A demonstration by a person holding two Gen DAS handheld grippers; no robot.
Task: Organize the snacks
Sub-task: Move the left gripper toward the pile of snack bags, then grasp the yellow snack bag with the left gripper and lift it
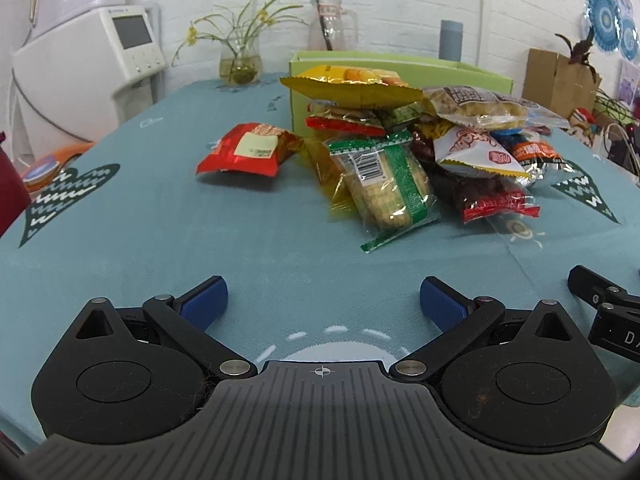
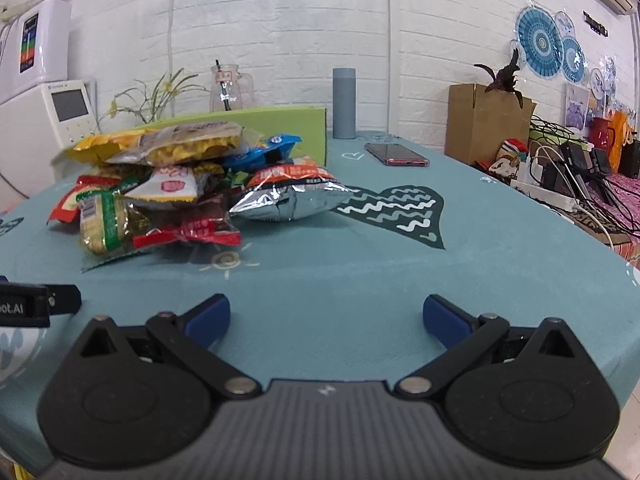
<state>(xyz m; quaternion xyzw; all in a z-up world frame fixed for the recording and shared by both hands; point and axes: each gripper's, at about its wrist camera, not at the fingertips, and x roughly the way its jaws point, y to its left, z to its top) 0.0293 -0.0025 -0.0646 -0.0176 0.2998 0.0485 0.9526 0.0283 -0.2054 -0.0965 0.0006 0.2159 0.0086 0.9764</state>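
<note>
Left gripper [image 1: 323, 300] fingers [image 1: 204, 300] spread wide, empty, over near edge of surface [image 1: 160, 240]; right gripper [image 2: 326, 318] likewise released, empty. Teal heart-print cloth covers surface. Snack pile [image 1: 420, 148] mid-surface, against green box [image 1: 400, 66] toward far edge; red packet [image 1: 248, 148] apart, left of pile. Vase [image 1: 240, 62], jug [image 1: 330, 26], grey cylinder [image 2: 344, 104], phone [image 2: 396, 155] along far edge. White brick wall [image 2: 280, 20] behind; cardboard box [image 2: 484, 120] right.

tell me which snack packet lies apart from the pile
The red packet, lying alone on the teal tablecloth to the left of the heap; the others overlap one another.
</note>
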